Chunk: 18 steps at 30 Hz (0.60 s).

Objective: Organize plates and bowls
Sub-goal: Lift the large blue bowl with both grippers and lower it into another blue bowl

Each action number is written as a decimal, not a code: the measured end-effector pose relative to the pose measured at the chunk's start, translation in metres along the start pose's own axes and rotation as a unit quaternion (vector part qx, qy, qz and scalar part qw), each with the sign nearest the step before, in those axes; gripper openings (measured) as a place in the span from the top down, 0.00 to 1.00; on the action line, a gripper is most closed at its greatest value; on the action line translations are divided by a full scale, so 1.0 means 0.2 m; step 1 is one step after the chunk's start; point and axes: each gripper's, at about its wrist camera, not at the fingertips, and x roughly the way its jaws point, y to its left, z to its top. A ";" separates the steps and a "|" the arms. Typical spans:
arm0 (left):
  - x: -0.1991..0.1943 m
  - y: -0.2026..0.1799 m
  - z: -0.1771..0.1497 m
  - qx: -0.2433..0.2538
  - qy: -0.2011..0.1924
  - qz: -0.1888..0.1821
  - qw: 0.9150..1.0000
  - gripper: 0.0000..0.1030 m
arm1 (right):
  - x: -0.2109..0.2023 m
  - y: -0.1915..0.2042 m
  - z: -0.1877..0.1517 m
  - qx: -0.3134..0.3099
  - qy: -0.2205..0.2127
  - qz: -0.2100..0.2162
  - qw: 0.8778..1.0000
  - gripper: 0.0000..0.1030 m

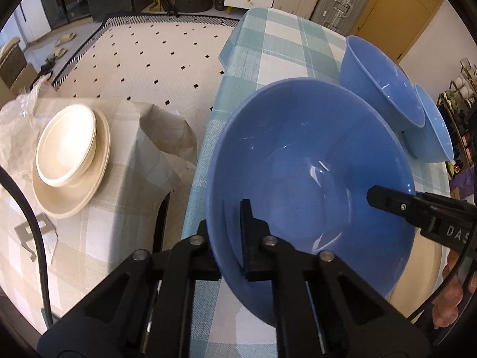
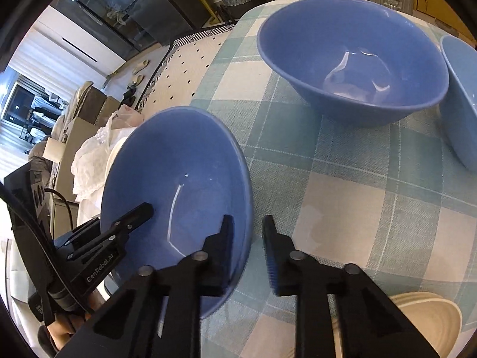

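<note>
On the beige-checked side surface at far left, one cream bowl (image 1: 67, 146) sits nested on one cream plate (image 1: 71, 191). The left tool (image 1: 229, 238) pinches the near rim of a large, glossy blue bowl (image 1: 310, 185), tilted above the teal-checked desk (image 1: 283, 53). The right tool (image 2: 247, 250) straddles that bowl's opposite rim, jaws spread. Two more blue bowls (image 1: 384, 89) rest on the desk beyond: three blue bowls altogether.

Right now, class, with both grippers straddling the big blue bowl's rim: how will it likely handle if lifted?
The big blue bowl looks rigid and glossy, so probably slippery in the left gripper and right gripper. Held tilted by opposite rims, it may pivot. It could chip if dropped.
</note>
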 end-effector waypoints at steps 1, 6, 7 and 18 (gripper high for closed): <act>0.00 -0.01 0.00 0.005 -0.001 0.008 1.000 0.95 | 0.00 0.01 0.00 -0.002 0.000 0.001 1.000 0.88; -0.01 -0.01 0.01 0.003 -0.002 0.009 1.000 0.95 | 0.00 0.05 0.00 -0.020 -0.003 -0.026 0.999 0.90; -0.03 -0.01 0.02 0.004 -0.006 0.010 1.000 0.95 | 0.00 0.05 0.00 -0.020 -0.003 -0.024 0.999 0.90; -0.21 -0.11 0.10 0.016 -0.036 0.007 0.999 0.96 | -0.21 0.05 0.02 -0.018 -0.038 -0.017 0.999 0.90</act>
